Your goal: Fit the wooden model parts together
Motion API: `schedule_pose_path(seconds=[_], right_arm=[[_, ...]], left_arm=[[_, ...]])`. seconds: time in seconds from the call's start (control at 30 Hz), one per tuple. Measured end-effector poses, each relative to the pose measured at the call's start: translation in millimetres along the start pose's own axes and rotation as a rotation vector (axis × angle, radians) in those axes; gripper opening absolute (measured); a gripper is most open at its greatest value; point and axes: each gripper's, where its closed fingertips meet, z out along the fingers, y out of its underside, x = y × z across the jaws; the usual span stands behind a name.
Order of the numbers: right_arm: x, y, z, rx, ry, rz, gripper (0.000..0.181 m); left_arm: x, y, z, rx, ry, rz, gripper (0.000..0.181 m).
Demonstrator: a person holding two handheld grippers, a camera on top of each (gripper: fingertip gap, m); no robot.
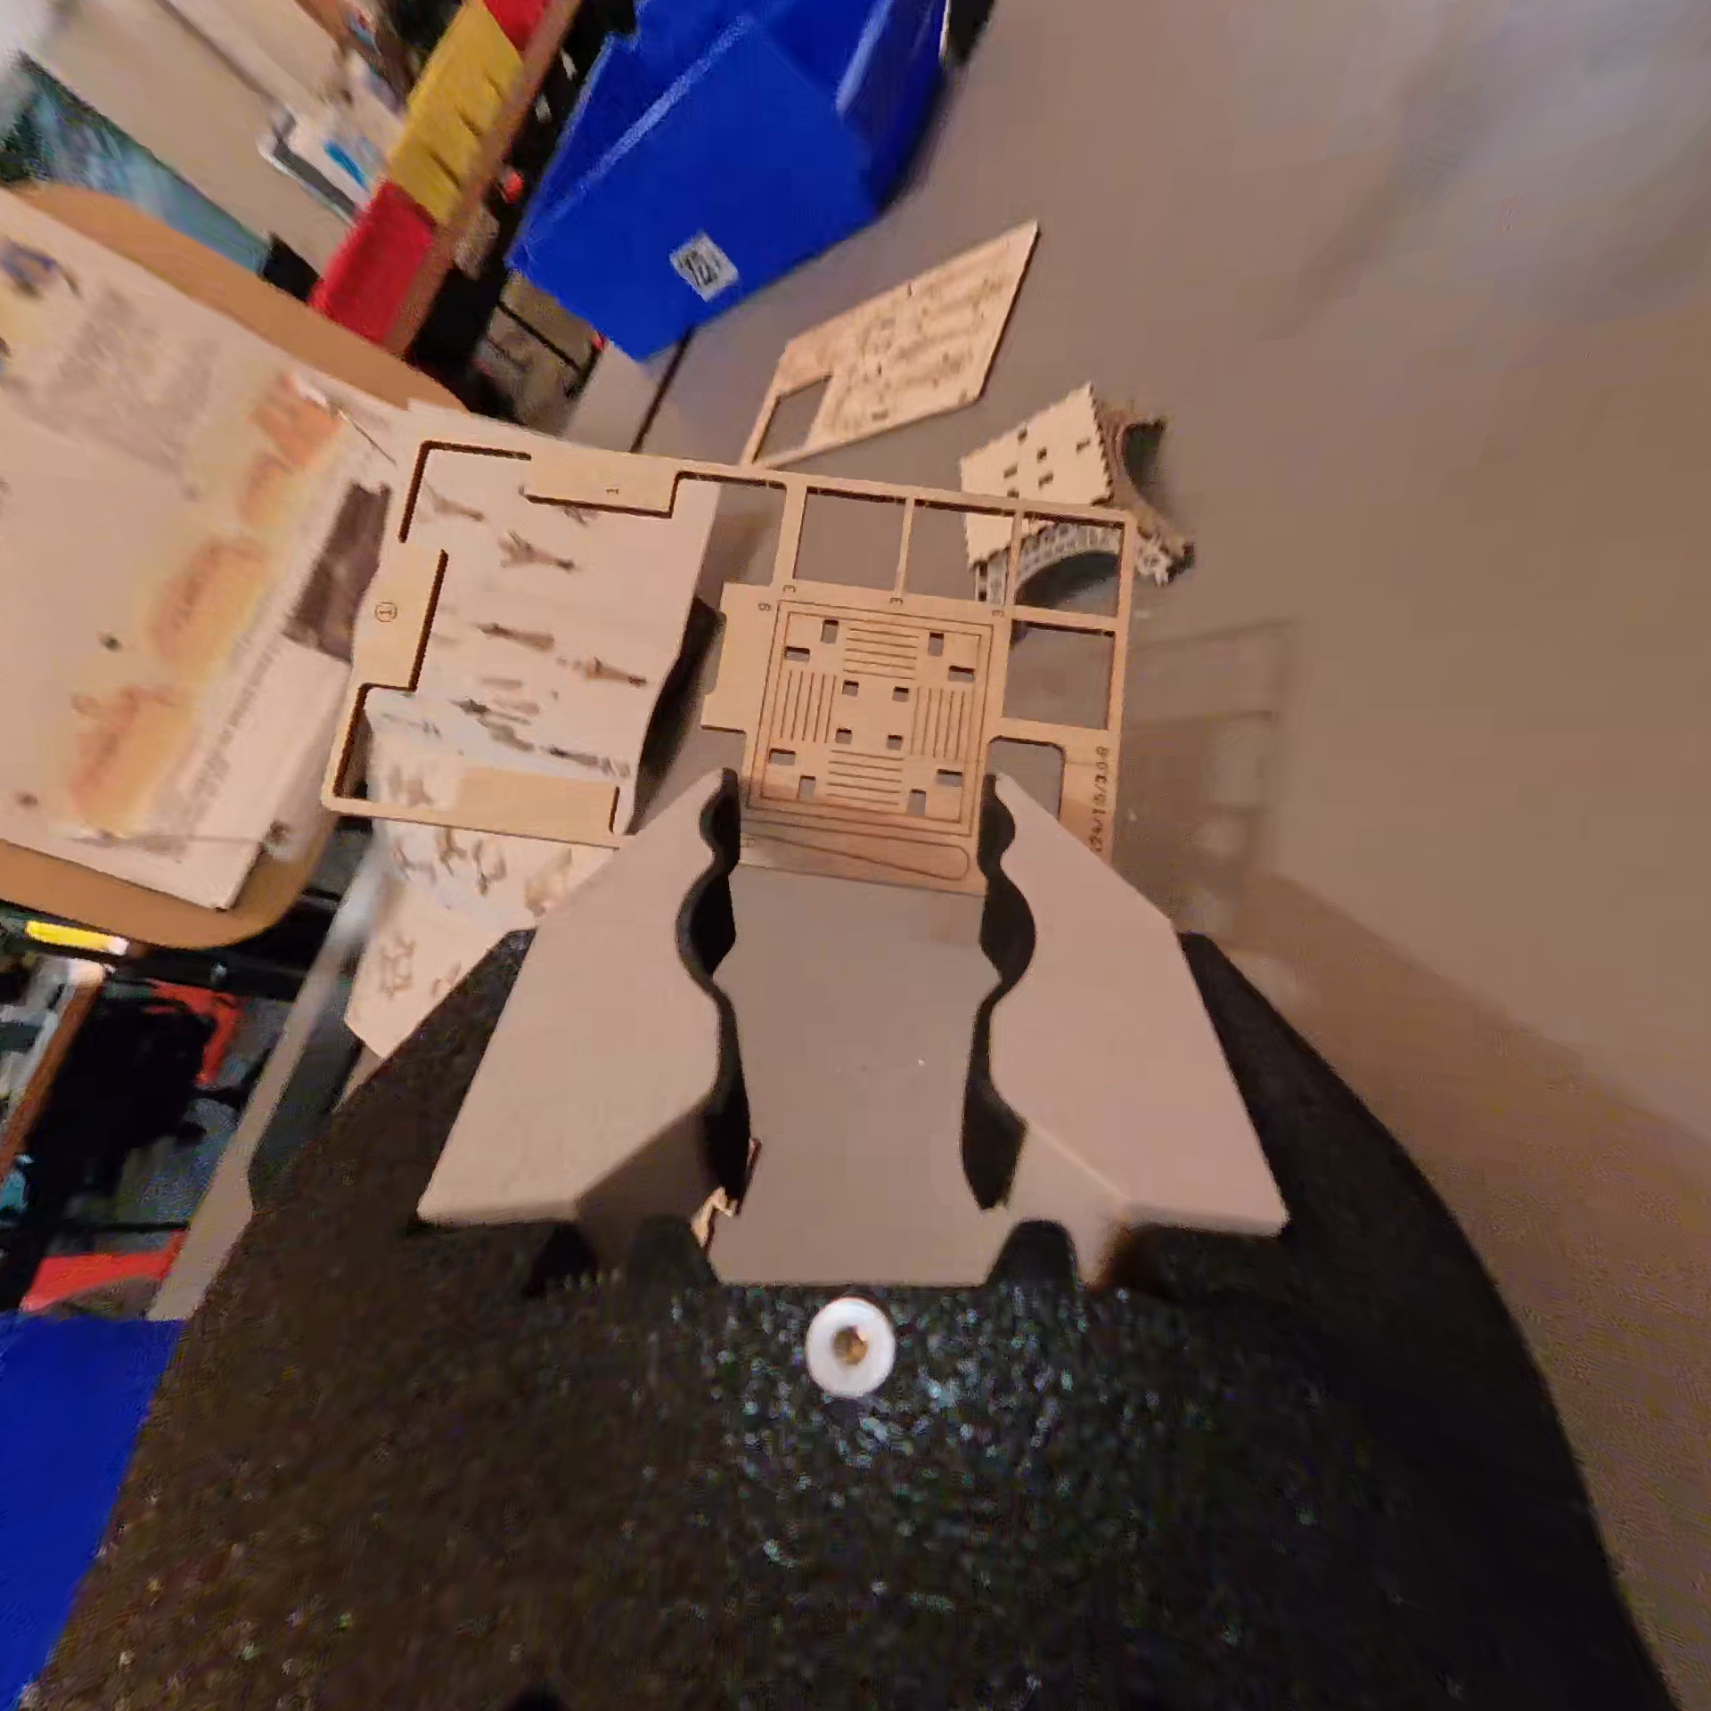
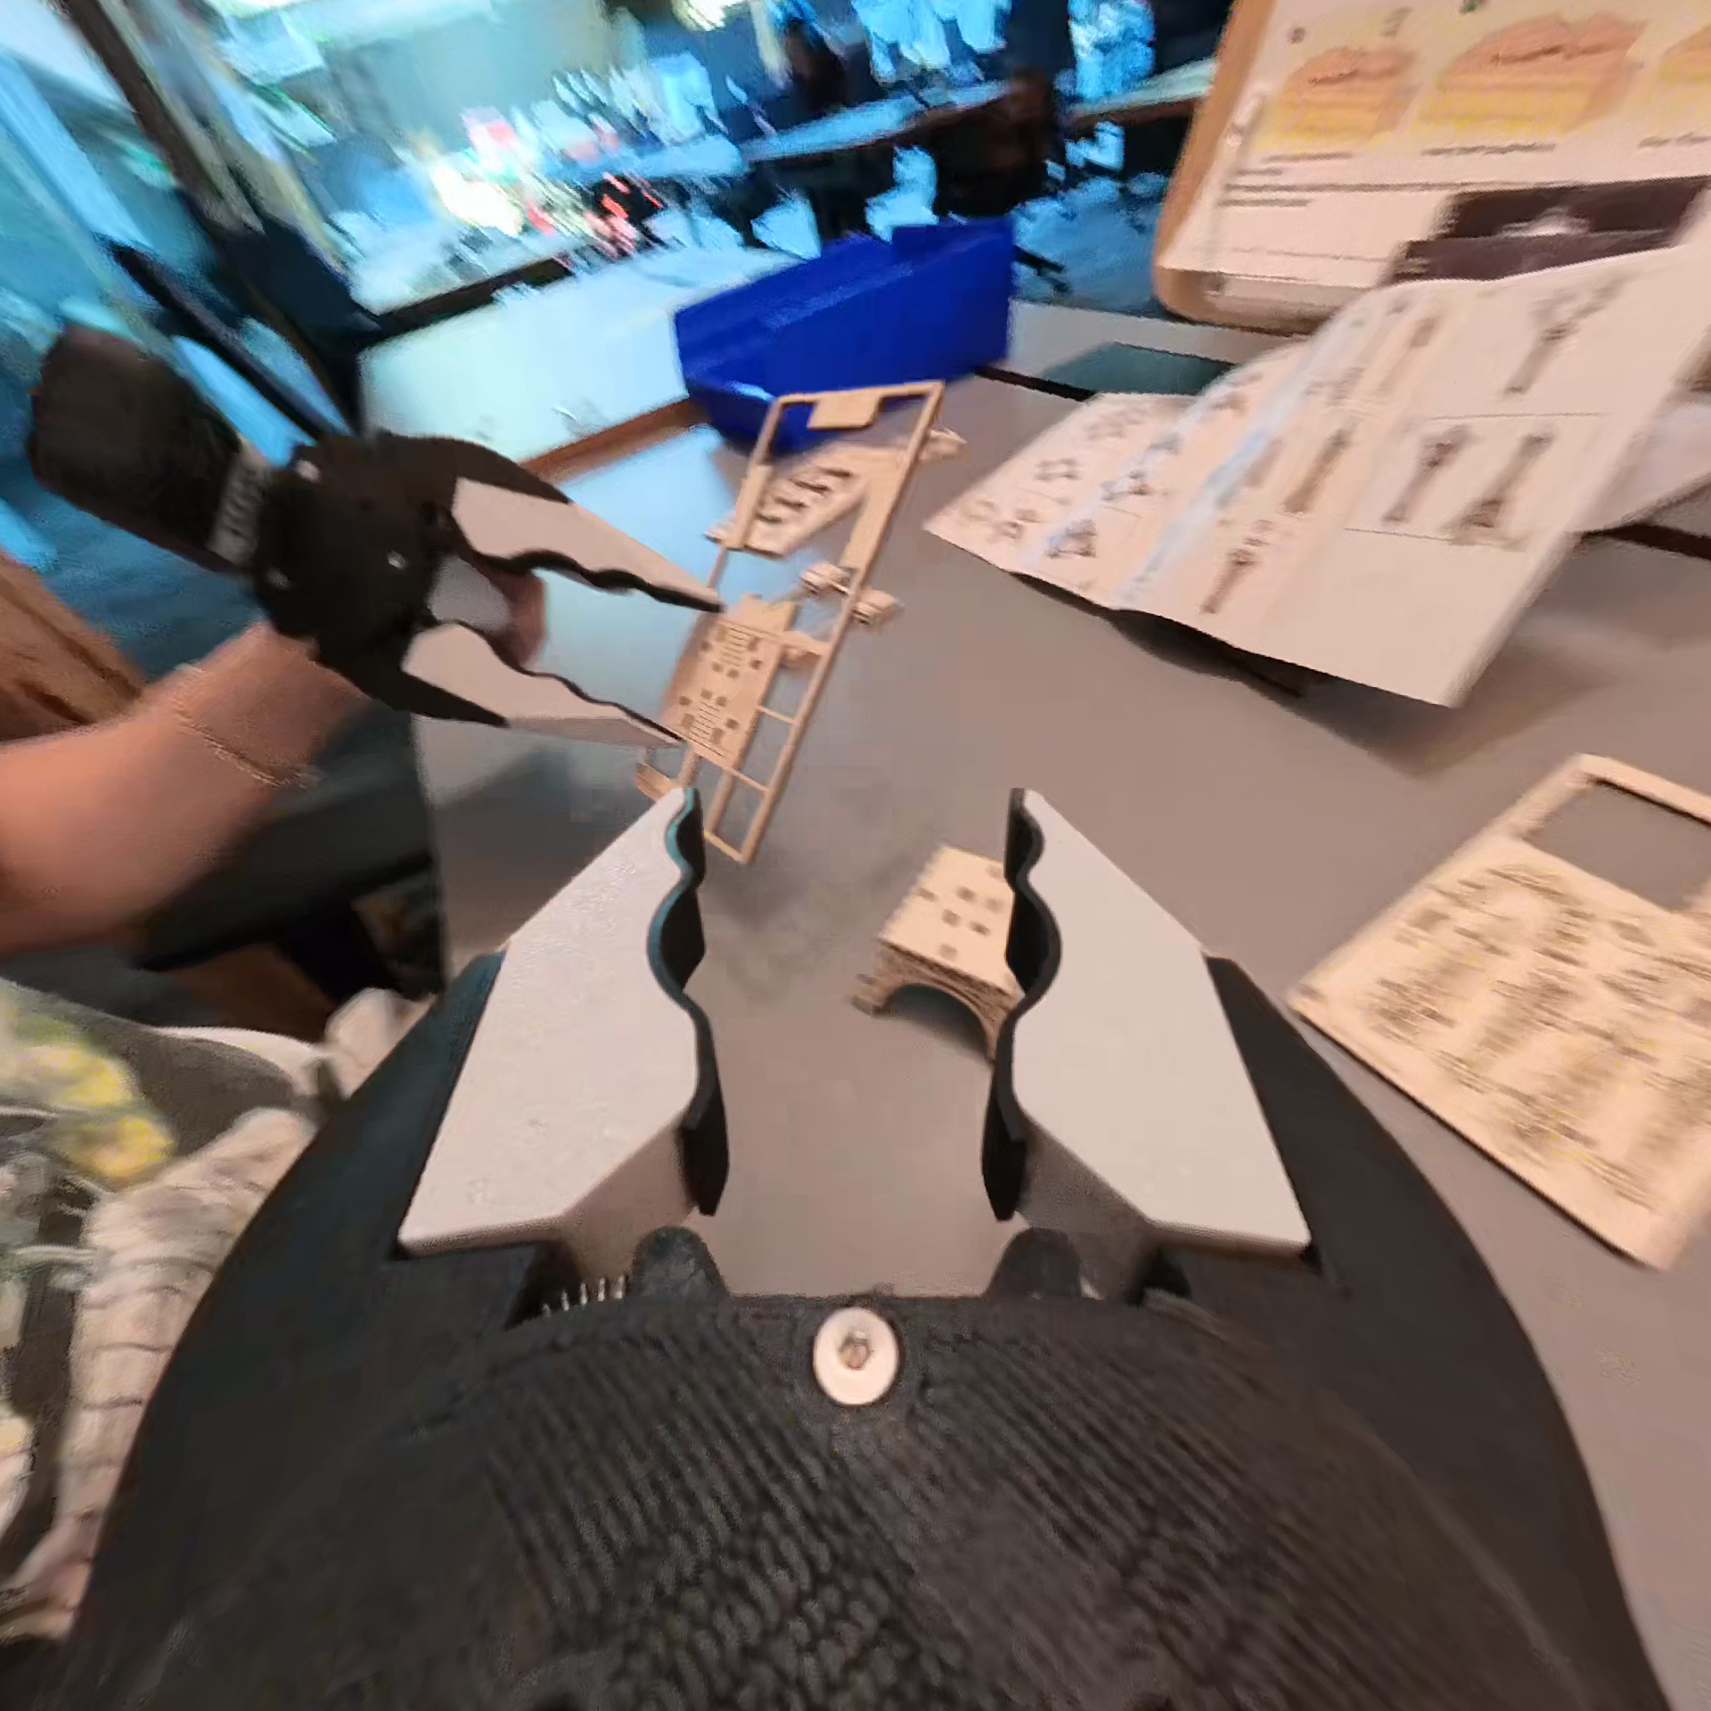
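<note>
Both claws gaping, my left claw (image 1: pixel 856 815) at wooden sheet (image 1: pixel 935 685) raised off desk (image 1: pixel 1389 463), right claw (image 2: pixel 852 815) over arch model (image 2: pixel 935 935), blue bin (image 2: pixel 852 305) at far edge, contents hidden.

The left wrist view looks forward along its own claw (image 1: pixel 861 805), close to a laser-cut wooden sheet (image 1: pixel 741 648), tilted down over the grey bench (image 1: pixel 1389 463); the right wrist view looks along its claw (image 2: pixel 852 824) from nearer the bench edge, taking in the left claw (image 2: pixel 694 667) from the side; both share the sheet (image 2: pixel 787 630), the small arched model (image 1: pixel 1065 500) (image 2: pixel 944 935) and a blue bin (image 1: pixel 722 185) (image 2: pixel 833 315).
</note>
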Motion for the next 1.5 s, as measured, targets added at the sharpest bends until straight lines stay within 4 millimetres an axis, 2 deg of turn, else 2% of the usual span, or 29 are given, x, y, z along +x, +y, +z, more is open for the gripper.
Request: schedule_pose_path(seconds=[0.03, 0.13, 0.23, 0.3, 0.37, 0.47, 0.67, 0.73, 0.83, 0.97, 1.0, 1.1, 1.2, 1.23, 1.3, 1.5], right_arm=[[-13, -2, 9, 0.029, -0.074, 0.036, 0.064], [-45, -5, 29, 0.079, -0.263, 0.138, 0.056], [-69, -15, 34, 0.141, -0.389, 0.192, 0.056], [-72, -11, 36, 0.107, -0.384, 0.170, 0.032], [-64, -6, 35, 0.080, -0.313, 0.125, 0.023], [-56, -17, 21, 0.156, -0.291, 0.108, 0.003], [-39, -21, 2, 0.173, -0.266, 0.134, 0.000], [-25, -32, -9, 0.243, -0.223, 0.168, 0.001], [-20, -49, -30, 0.362, -0.266, 0.235, 0.000], [-19, -55, -41, 0.399, -0.288, 0.256, 0.000], [-19, -56, -44, 0.409, -0.290, 0.259, 0.000], [-21, -55, -49, 0.382, -0.298, 0.254, 0.000], [5, -46, -55, 0.330, -0.100, 0.204, 0.012], [13, -44, -59, 0.316, -0.040, 0.173, 0.017], [15, -44, -67, 0.302, -0.029, 0.139, 0.016], [6, -39, -80, 0.287, -0.136, 0.139, 0.007]], left_arm=[[-2, -15, -4, 0.042, -0.028, 0.030, 0.050], [-2, -53, -13, 0.149, -0.078, 0.091, 0.049], [7, -77, -13, 0.199, -0.081, 0.147, 0.050], [11, -85, -10, 0.197, -0.091, 0.190, 0.050], [15, -91, -6, 0.199, -0.089, 0.214, 0.050], [17, -96, 1, 0.210, -0.079, 0.214, 0.050], [16, -116, 16, 0.277, -0.048, 0.117, 0.051], [2, -129, 13, 0.343, -0.066, -0.087, 0.063], [-9, -142, 15, 0.455, 0.069, -0.514, 0.063], [11, -167, 24, 0.551, 0.504, -0.879, 0.049], [15, -173, 26, 0.566, 0.576, -0.914, 0.037], [18, -185, 35, 0.604, 0.664, -0.970, 0.018], [21, -191, 47, 0.590, 0.671, -0.965, 0.000], [22, -193, 51, 0.584, 0.666, -0.957, 0.000], [25, -199, 53, 0.590, 0.694, -0.940, 0.000], [36, -209, 58, 0.584, 0.831, -0.937, 0.000]])
